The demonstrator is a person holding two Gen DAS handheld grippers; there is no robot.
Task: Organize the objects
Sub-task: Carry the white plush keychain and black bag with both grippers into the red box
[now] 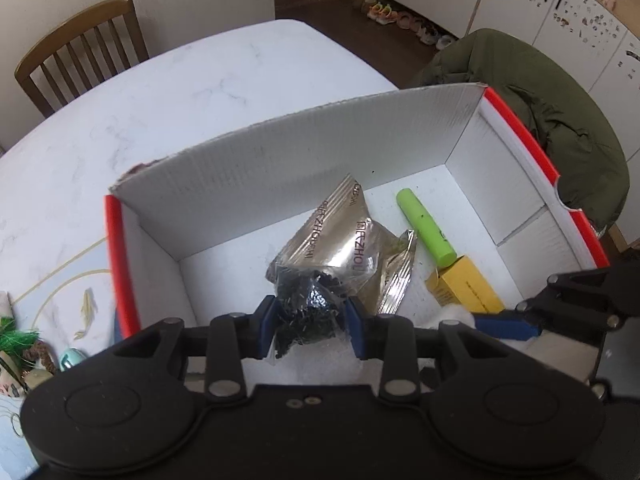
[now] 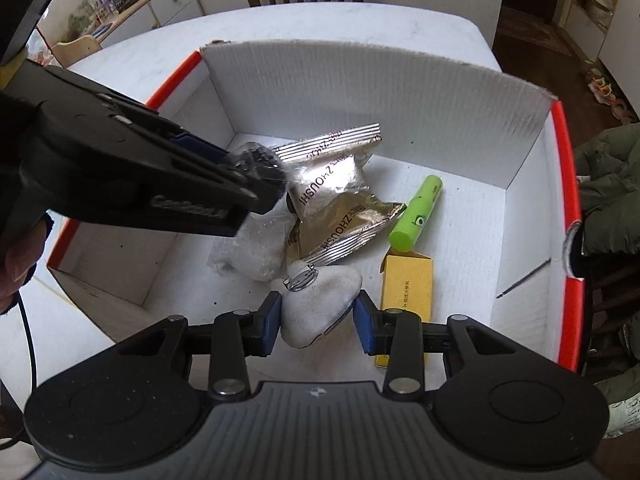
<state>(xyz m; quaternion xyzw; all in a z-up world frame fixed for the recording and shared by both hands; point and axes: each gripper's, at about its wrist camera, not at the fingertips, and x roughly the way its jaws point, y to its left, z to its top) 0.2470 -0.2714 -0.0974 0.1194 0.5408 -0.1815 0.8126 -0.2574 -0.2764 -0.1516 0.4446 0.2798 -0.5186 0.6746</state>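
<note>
A white cardboard box (image 1: 280,168) with a red rim stands on the table and holds gold foil packets (image 1: 340,232), a green tube (image 1: 426,224) and a yellow carton (image 1: 468,284). My left gripper (image 1: 312,320) is shut on a clear bag of black pieces (image 1: 312,304), held above the box floor near the packets. In the right wrist view, my right gripper (image 2: 319,320) is shut on a white padded pouch (image 2: 320,304) low inside the box (image 2: 360,88), beside the yellow carton (image 2: 408,284). The left gripper (image 2: 256,168) with its bag comes in from the upper left.
A clear bag of white bits (image 2: 256,252) lies on the box floor left of the pouch. The white marble table (image 1: 200,92) has a wooden chair (image 1: 80,52) behind it. A green jacket (image 1: 540,120) hangs right of the box. Small clutter (image 1: 20,344) sits at the left.
</note>
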